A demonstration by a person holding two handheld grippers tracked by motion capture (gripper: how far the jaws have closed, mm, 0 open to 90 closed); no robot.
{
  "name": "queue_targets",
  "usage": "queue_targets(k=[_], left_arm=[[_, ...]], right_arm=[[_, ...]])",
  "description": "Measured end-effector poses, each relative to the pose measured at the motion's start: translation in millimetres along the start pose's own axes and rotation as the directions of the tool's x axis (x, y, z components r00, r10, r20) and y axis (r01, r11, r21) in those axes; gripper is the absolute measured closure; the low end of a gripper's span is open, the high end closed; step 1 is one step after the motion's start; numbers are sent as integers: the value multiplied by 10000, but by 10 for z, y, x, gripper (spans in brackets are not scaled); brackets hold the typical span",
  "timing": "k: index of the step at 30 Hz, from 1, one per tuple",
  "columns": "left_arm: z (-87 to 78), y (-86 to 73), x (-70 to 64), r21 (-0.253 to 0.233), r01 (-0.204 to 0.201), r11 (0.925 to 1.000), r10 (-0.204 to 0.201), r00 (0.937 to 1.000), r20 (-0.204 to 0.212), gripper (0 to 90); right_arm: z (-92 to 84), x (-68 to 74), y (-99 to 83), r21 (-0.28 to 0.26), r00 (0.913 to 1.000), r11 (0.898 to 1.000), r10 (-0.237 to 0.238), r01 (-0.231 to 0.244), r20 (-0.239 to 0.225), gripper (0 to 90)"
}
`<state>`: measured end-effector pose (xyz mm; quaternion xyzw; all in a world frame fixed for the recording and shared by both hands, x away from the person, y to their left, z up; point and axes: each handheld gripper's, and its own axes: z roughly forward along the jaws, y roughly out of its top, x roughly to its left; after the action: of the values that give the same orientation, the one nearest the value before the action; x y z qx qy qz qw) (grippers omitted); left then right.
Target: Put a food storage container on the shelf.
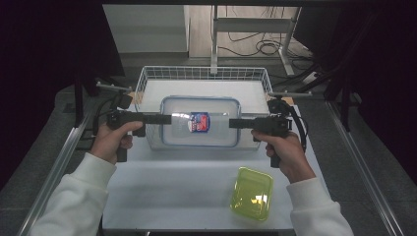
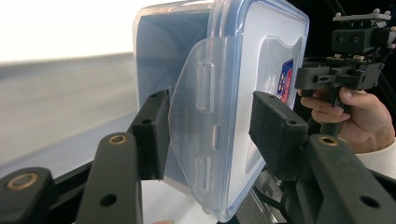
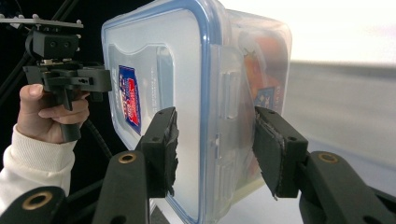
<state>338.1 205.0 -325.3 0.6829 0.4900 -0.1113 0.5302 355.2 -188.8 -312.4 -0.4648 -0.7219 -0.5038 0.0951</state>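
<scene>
clear lidded container [image 1: 200,122] clamped at 9 and 3 o'clock by left gripper [image 1: 166,118] and right gripper [image 1: 234,123], raised above wire basket [image 1: 142,81]; placement remains.

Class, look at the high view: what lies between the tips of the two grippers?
The clear lidded container, with its blue-rimmed lid and red-and-blue label, spans the stretch between the left gripper and the right gripper, over the wire basket. Each gripper grips one end.
</scene>
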Motion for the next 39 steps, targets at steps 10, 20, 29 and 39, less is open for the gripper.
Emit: queue_targets(k=[10, 20, 29, 39], left_arm=[[81, 458, 176, -97, 61, 9999, -61, 10000, -14, 490], [191, 786, 325, -272, 268, 9993, -264, 9995, 155, 490], [312, 868, 462, -385, 487, 9981, -481, 9987, 151, 489], [403, 901, 557, -804, 992, 9918, -989, 9951, 69, 475]], right_arm=[[125, -147, 458, 28, 9999, 9999, 121, -121, 2, 515], [187, -248, 832, 38, 9997, 9998, 194, -195, 168, 514], [283, -422, 946, 218, 9982, 9984, 524, -531, 283, 511], [349, -555, 1019, -83, 9860, 9863, 1648, -1646, 261, 494]])
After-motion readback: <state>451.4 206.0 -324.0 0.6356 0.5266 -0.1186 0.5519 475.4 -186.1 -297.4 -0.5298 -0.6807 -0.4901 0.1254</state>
